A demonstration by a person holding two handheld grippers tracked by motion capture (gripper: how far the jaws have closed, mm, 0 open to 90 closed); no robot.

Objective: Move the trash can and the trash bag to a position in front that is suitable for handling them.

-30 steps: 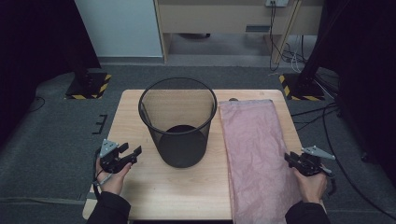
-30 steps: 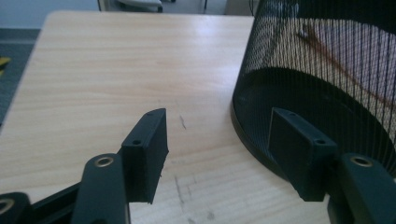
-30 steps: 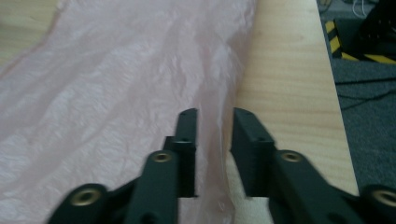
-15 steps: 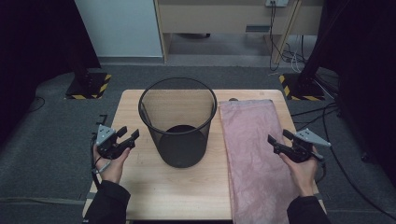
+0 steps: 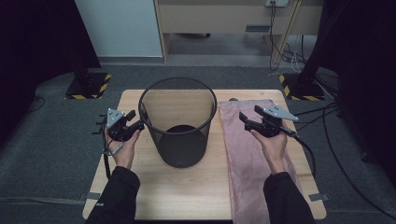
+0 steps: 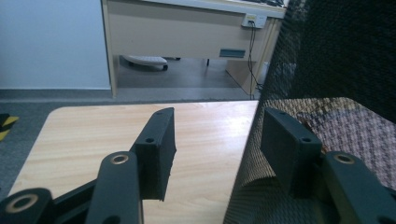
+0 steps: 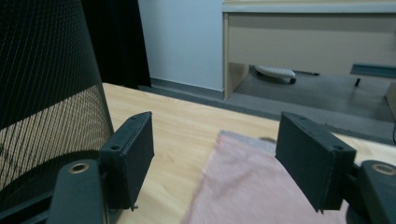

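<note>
The left tool stands open astride the bin's mesh wall, mid-tabletop, pads off it. The right tool, jaws just opened and empty, hovers over the pink cloth beside the bin.

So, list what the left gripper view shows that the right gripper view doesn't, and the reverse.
Left gripper view: the basket close up, the pink cloth seen through its mesh, a power socket. The left gripper has just been closing slightly, and the mesh edge runs between its jaws.
Right gripper view: the cloth lies bare under the right gripper, whose jaws have just been opening with nothing between them, and there is a dark curtain.
Both: basket, cloth, wooden table, beige desk.
</note>
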